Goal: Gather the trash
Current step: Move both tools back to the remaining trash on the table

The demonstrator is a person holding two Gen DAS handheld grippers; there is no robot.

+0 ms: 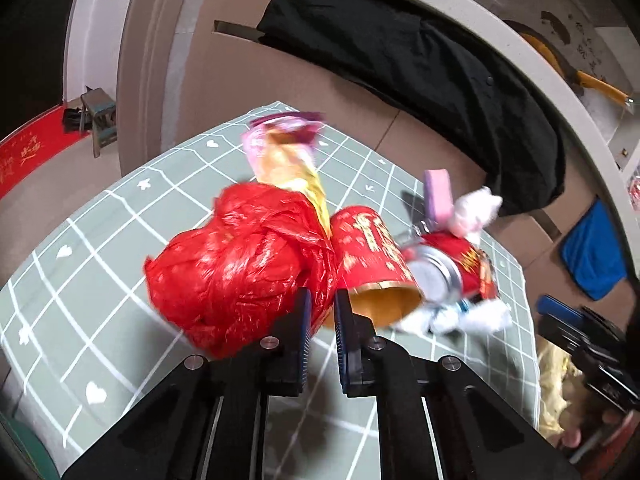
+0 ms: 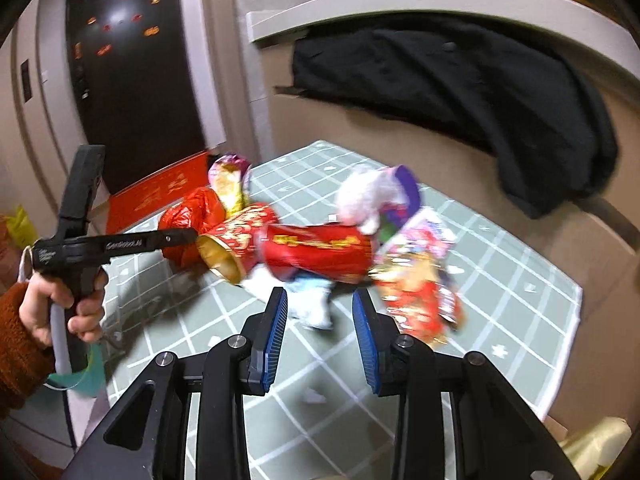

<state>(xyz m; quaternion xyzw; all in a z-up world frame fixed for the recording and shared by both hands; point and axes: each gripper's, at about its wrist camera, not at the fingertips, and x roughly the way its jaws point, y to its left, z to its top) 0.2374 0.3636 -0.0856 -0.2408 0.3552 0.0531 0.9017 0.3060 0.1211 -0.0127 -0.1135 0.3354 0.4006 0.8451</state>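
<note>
The left tool (image 1: 320, 312) pinches a fold of the red plastic bag (image 1: 240, 276) on the bench (image 1: 80, 280); the film looks thin and could slip or tear. The right tool (image 2: 320, 316) hangs unclenched and empty above the tipped red cup (image 2: 236, 244) and can (image 2: 320, 252), which could roll.

Both pictures are bright but bent round at the dark edges, the trash pile (image 1: 304, 248) looks smeared, and a lamp glares on the far door (image 2: 132, 72).

Both wrist views look steeply down, close over the green grid-patterned worktop (image 1: 100, 248) (image 2: 500, 292), sharing its red crumpled plastic bag (image 1: 240, 272) (image 2: 184, 220).
</note>
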